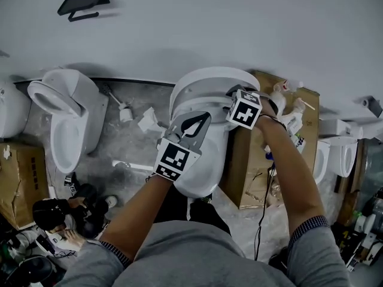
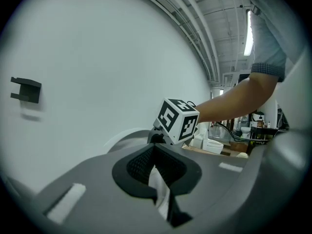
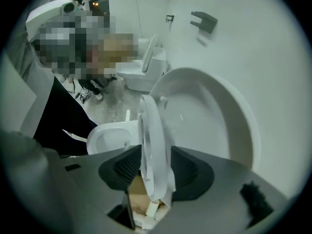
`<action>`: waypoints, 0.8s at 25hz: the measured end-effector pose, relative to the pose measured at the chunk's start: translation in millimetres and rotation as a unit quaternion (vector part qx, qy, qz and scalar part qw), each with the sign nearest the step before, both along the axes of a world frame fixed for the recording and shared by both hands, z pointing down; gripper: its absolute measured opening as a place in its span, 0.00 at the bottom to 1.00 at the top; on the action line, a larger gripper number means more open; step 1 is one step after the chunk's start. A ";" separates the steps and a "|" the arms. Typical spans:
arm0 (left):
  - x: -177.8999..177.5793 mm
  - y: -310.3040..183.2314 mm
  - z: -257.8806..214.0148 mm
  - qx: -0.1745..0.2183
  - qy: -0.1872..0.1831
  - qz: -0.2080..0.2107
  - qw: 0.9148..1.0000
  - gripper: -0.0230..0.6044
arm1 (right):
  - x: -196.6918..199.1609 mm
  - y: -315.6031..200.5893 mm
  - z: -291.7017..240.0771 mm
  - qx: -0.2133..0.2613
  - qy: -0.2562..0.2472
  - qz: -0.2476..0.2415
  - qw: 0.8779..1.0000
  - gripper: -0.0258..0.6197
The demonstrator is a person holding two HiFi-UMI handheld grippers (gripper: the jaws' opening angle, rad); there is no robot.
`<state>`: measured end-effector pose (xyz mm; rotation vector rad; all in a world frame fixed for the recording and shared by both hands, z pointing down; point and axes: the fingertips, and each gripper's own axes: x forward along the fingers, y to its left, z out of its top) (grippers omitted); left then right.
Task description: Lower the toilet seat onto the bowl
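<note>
A white toilet stands in the middle, its bowl below me and its lid up against the wall. In the right gripper view the seat stands almost upright, just in front of the lid and above the bowl. My right gripper straddles the seat's rim with its jaws wide, open; it sits at the toilet's right side. My left gripper hovers over the bowl, its pads meeting at the tips, shut, with the right gripper's marker cube beyond it.
A cardboard box stands tight against the toilet's right side, with spray bottles on top. A second toilet is at left, with white parts on the floor between. A person crouches at lower left. A black bracket hangs on the wall.
</note>
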<state>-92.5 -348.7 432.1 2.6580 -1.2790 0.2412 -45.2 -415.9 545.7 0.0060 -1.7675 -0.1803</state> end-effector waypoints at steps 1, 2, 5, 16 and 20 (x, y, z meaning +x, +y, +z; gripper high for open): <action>-0.5 -0.1 1.0 0.000 -0.001 0.000 1.000 0.05 | 0.6 -0.2 3.1 -0.005 0.004 -0.001 1.000 0.35; -0.9 0.2 1.8 -0.001 -0.002 0.000 1.000 0.05 | 1.2 -0.5 5.8 -0.008 0.007 -0.002 1.000 0.35; -3.2 1.7 4.2 -0.003 -0.001 0.000 1.000 0.05 | 1.2 -1.9 10.3 -0.003 0.012 -0.004 1.000 0.29; -6.3 5.7 10.0 -0.010 -0.002 -0.003 1.000 0.05 | -2.1 9.8 8.1 0.018 0.007 -0.017 1.000 0.20; -1.1 11.0 7.3 -0.010 -0.003 -0.002 1.000 0.05 | 1.0 23.3 6.4 0.020 0.011 -0.024 0.999 0.20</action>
